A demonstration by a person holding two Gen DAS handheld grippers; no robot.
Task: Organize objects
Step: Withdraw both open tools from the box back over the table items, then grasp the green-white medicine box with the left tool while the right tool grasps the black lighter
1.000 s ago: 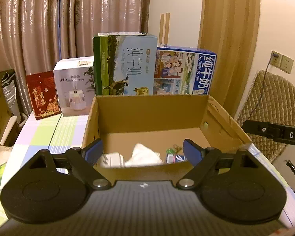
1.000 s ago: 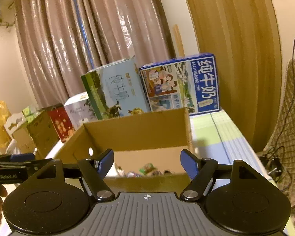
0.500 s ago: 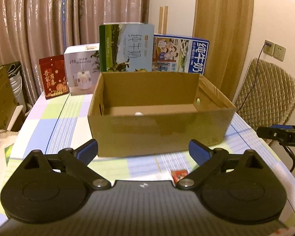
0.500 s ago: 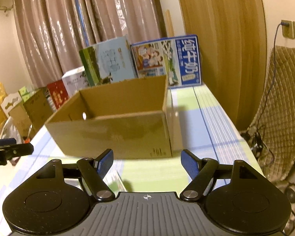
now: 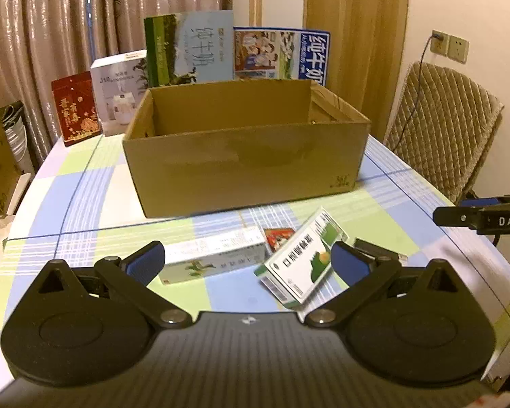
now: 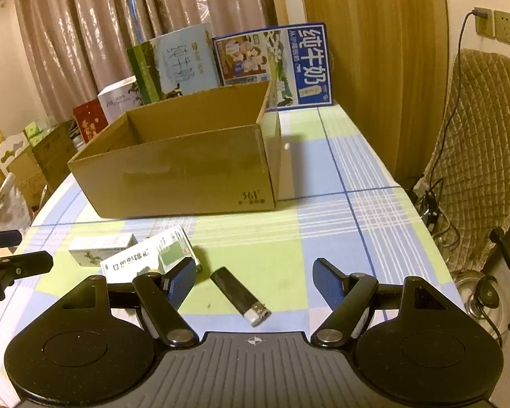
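While your left gripper (image 5: 247, 265) is opening over the two medicine boxes (image 5: 301, 261), gripping neither, your right gripper (image 6: 253, 280) gapes empty above the black lighter (image 6: 238, 295).

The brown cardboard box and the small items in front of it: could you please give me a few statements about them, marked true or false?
1. The brown cardboard box stands open at the top. True.
2. The black lighter with a silver end lies inside the box. False: it lies on the checked tablecloth in front of the box.
3. The right gripper holds the lighter. False: its jaws stand apart, empty.
4. The green-and-white medicine box lies beside a long white carton. True.
5. The left gripper is shut. False: its jaws are opening.
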